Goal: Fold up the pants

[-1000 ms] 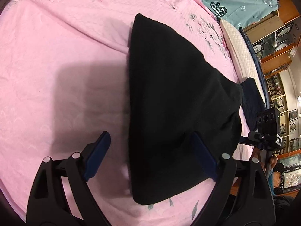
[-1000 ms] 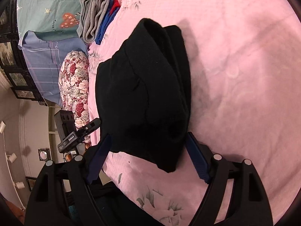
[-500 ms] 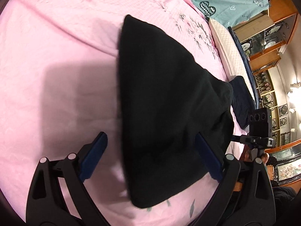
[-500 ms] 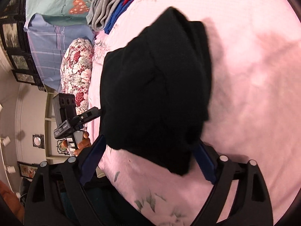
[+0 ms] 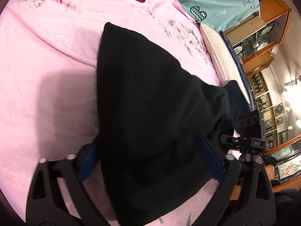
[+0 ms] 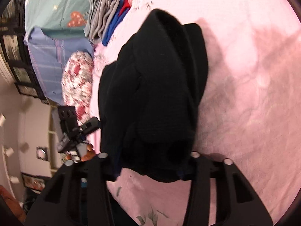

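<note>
- Two hand-held grippers straddle the folded black pants (image 5: 150, 116) on the pink bed (image 5: 47, 79).
- Left hand-held gripper (image 5: 148, 160), lower frame, stands wide open around the bundle.
- Right hand-held gripper (image 6: 148, 169), lower frame, is likewise spread, jaws flanking the pants' near end.
- Folded grey clothes (image 6: 102, 11) lie upper left.

The left gripper (image 5: 148, 158) has its jaws spread wide. The right gripper (image 6: 148, 166) also stands spread, fingertips hidden.
</note>
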Available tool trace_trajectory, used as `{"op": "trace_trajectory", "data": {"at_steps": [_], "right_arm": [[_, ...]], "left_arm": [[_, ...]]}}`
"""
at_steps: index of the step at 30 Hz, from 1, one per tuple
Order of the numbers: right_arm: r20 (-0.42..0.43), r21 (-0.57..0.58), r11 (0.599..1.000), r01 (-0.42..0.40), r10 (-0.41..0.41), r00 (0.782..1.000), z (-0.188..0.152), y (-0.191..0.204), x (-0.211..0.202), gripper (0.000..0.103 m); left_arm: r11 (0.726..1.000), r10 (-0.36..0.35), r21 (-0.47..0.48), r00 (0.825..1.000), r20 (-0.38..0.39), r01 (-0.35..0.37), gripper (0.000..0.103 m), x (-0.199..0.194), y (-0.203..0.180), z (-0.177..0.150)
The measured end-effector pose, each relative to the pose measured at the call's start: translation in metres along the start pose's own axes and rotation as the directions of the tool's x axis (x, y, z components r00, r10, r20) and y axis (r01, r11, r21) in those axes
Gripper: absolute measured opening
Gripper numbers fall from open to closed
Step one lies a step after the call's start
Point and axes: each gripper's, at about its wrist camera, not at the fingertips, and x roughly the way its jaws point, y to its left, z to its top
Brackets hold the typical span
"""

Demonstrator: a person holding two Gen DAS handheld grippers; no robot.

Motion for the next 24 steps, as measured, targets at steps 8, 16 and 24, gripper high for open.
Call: {"op": "trace_trajectory", "data": {"at_steps": [8, 16, 24], "right_arm": [[0.039, -0.041, 0.999, -0.007, 0.009, 0.999, 0.002, 0.006, -0.003, 0.028], [0.101, -0.212, 0.977, 0.018, 0.004, 0.995, 0.021, 0.048, -0.027, 0.027], [0.030, -0.186, 0.978, 0.093, -0.089, 0.996, 0.016, 0.023, -0.017, 0.057]], "left_arm": [[0.998, -0.022, -0.061, 0.998, 0.052, 0.025, 0.017, -0.012, 0.002, 0.007], [0.997, 0.079, -0.009, 0.995, 0.055, -0.078, 0.015, -0.008, -0.012, 0.006], [0.989, 0.144, -0.039, 0.988, 0.050, -0.142, 0.081, -0.015, 0.003, -0.003]]}}
